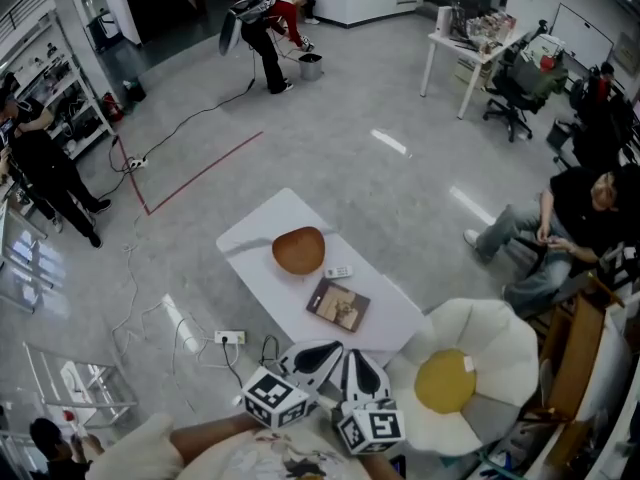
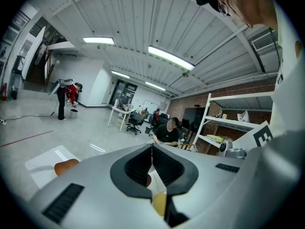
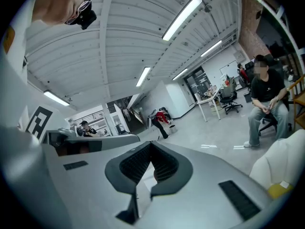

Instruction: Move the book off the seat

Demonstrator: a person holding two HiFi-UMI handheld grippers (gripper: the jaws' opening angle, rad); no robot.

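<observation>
A dark-covered book lies flat on the low white table, beside a small remote and a brown wooden bowl. To the right stands a white flower-shaped chair with a yellow seat; no book lies on it. My left gripper and right gripper hover side by side at the table's near end, close to my body. Both are shut with nothing between the jaws. The chair's white edge shows in the right gripper view.
A power strip with cables lies on the floor left of the table. A person sits at the right, another stands at the left, and one bends over at the back. A desk stands far right.
</observation>
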